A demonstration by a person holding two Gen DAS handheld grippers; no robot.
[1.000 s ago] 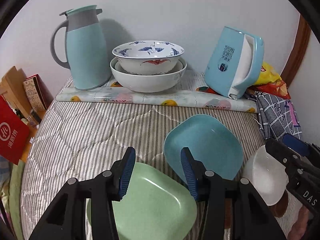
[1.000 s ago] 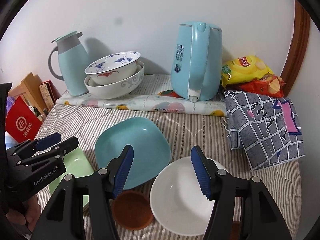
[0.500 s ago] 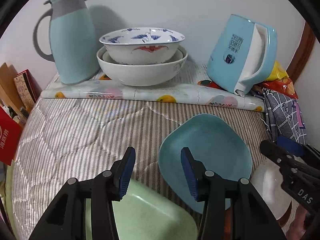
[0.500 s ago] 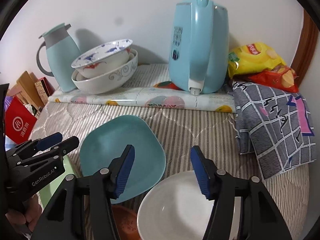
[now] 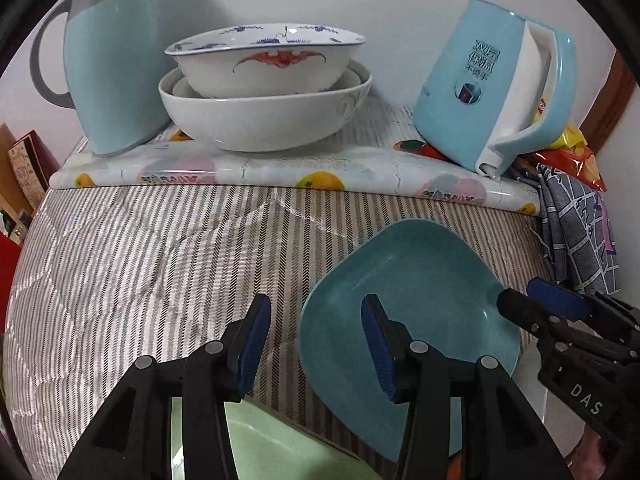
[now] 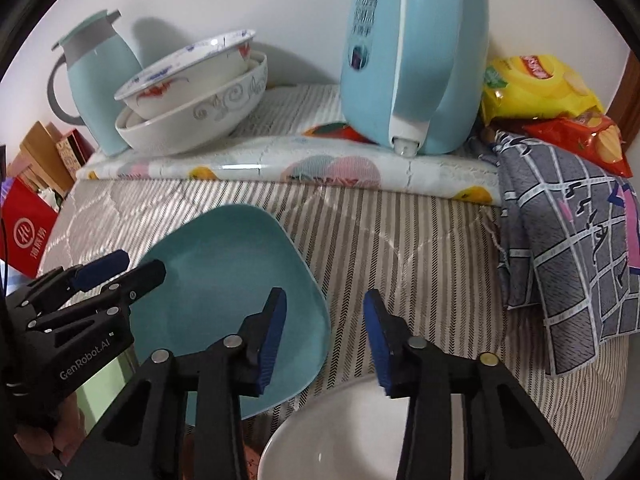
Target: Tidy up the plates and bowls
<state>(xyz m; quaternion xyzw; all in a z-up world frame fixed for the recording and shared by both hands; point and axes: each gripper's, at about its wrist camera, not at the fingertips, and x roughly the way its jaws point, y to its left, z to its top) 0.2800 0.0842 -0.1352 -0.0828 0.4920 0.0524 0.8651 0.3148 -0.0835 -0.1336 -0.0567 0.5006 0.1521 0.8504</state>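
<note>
While both tools gape empty, left tool (image 5: 316,340) straddles teal plate (image 5: 420,304) — its near rim.

teal plate (image 5: 420,292): matt, smooth. stacked bowls (image 5: 264,92): glazed, glossy. white bowl (image 6: 340,436): glossy. kettle (image 6: 416,52) and jug (image 5: 114,64): smooth plastic look, soft sheen. striped cover (image 5: 160,248): quilted cloth. mat (image 5: 280,168): shiny, cracked. snack bags (image 6: 540,88): glossy.

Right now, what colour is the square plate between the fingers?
Teal blue, plain, no pattern: the square plate, clearest in the left wrist view.
</note>
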